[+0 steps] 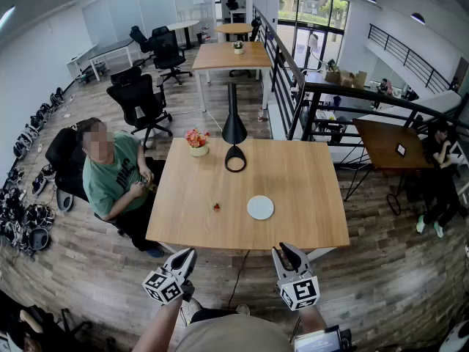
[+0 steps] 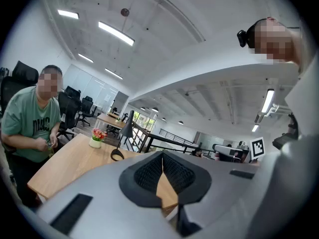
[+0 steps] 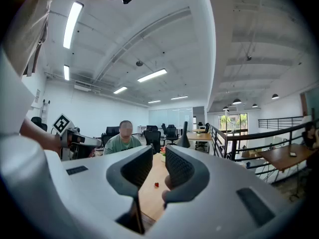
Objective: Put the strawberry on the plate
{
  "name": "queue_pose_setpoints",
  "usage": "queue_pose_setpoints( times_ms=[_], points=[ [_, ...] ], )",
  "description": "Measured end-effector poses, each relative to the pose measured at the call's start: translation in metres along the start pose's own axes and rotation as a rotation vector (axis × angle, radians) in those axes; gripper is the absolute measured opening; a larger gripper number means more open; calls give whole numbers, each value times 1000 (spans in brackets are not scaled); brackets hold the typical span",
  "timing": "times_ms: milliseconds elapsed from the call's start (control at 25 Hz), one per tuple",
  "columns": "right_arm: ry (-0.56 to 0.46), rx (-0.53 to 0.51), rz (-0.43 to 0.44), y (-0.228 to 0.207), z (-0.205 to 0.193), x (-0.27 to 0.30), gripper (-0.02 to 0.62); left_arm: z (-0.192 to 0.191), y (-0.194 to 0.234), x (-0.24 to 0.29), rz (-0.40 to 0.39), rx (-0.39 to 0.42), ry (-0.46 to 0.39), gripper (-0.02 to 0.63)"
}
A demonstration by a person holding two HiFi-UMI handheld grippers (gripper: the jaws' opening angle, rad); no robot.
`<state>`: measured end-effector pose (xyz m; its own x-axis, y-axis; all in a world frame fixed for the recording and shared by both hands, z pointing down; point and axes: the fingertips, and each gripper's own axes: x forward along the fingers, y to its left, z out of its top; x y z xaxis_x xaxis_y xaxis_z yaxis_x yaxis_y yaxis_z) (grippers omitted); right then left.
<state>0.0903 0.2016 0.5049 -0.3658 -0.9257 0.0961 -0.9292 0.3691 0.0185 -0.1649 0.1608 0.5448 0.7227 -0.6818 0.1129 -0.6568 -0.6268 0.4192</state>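
A small red strawberry [image 1: 216, 206] lies on the wooden table [image 1: 308, 189], left of a round white plate [image 1: 260, 207] that has nothing on it. Both grippers hover off the table's near edge, well short of the two. My left gripper [image 1: 190, 254] is shut, its tips touching in the left gripper view [image 2: 162, 154], with nothing held. My right gripper [image 1: 283, 250] is shut down to a narrow slit and holds nothing [image 3: 159, 153]. Through that slit the strawberry [image 3: 156, 184] shows far off on the tabletop.
A flower pot [image 1: 197, 143] and a black lamp [image 1: 234, 127] with a ring base stand at the table's far side. A person in a green shirt [image 1: 110, 174] sits at its left edge. Office chairs, further tables and a black railing [image 1: 322, 94] lie beyond.
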Motion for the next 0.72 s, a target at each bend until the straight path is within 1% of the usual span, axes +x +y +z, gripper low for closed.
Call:
queue_pose_setpoints(
  times_ms=[200,400,720],
  points=[
    [-8,13,9,-5,1,10,87,3,5,5,14,4,-7,5],
    [-26,74,28,-4,2,7,89,1,4,2,8,6,-9,5],
    [-23,68,28,6,2,-4,91,-5,-5,-8,3,6,-2,5]
  ],
)
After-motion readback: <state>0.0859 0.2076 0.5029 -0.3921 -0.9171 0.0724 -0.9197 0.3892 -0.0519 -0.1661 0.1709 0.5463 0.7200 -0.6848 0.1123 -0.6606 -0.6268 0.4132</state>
